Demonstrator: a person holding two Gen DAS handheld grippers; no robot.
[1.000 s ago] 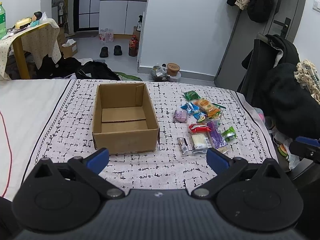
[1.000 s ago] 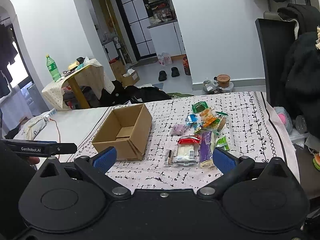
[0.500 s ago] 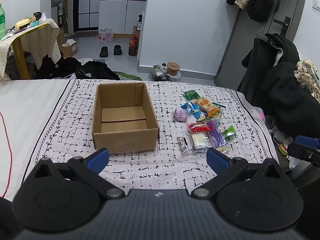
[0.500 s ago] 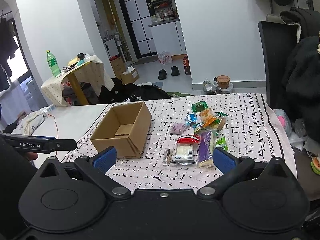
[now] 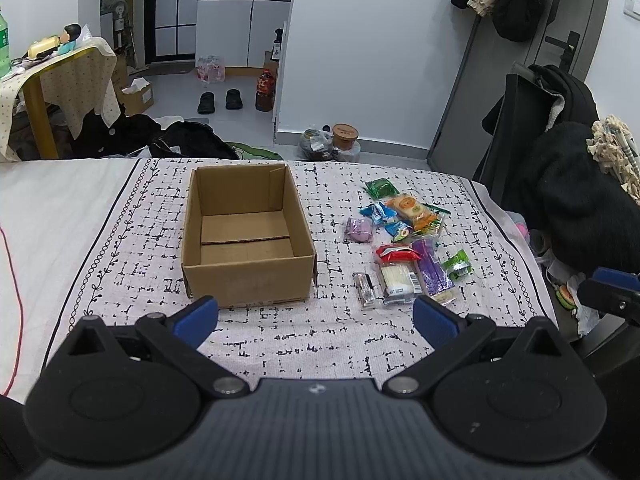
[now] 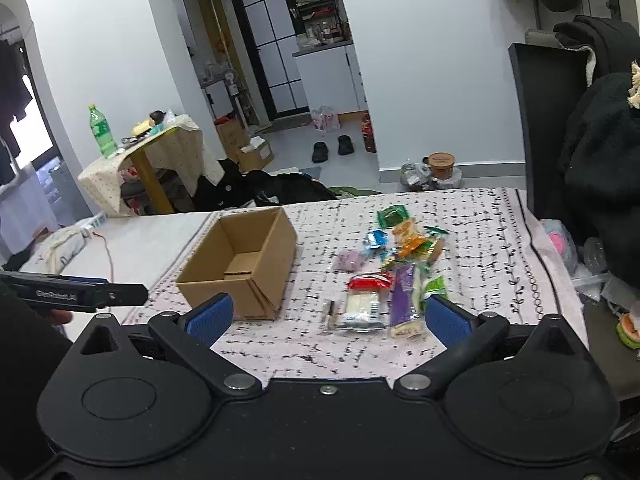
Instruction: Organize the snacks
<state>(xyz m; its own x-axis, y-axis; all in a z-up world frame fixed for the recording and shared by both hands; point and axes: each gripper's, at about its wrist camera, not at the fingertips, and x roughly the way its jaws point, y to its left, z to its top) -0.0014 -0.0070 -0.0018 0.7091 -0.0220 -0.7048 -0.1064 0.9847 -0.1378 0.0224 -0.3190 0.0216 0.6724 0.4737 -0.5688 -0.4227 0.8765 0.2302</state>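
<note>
An open, empty cardboard box (image 5: 245, 236) stands on the patterned cloth (image 5: 320, 332); it also shows in the right wrist view (image 6: 240, 264). Several wrapped snacks lie to its right: a white pack with a red top (image 5: 397, 276), a purple bar (image 5: 432, 272), an orange pack (image 5: 412, 210), a lilac pouch (image 5: 359, 229). The same pile shows in the right wrist view (image 6: 392, 272). My left gripper (image 5: 316, 316) is open and empty, short of the box. My right gripper (image 6: 326, 314) is open and empty, short of the snacks.
A dark chair draped with black clothes (image 5: 560, 184) stands at the table's right edge. The white tabletop (image 5: 52, 208) with a red cable (image 5: 16, 288) lies left of the cloth. The left gripper's side (image 6: 76, 294) shows at the right view's left.
The right gripper has moved slightly forward and toward the snacks, which look a little nearer. The left gripper has barely moved. Both stay open.
</note>
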